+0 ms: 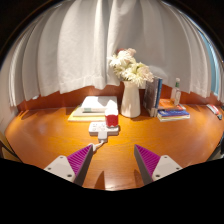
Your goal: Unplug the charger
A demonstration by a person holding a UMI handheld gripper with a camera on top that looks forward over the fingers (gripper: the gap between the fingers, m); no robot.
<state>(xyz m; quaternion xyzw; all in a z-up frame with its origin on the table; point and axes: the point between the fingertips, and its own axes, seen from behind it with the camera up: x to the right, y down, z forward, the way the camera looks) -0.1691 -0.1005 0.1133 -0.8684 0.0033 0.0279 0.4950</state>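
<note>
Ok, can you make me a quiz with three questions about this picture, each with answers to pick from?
1. Where is the white vase of flowers?
A. beside the upright books
B. between the tongs
C. on the floor

2. What colour are the flowers?
A. blue
B. white
C. red

3. How are the tongs right now?
A. shut on the vase
C. shut on a book
B. open, holding nothing

Answers:
1. A: the vase stands on the wooden table right next to the upright books, far beyond the tongs.
2. B: the blooms above the vase look white or cream.
3. B: bare table shows between the two pink pads, and the small white block with a red top sits well ahead of them.
</note>
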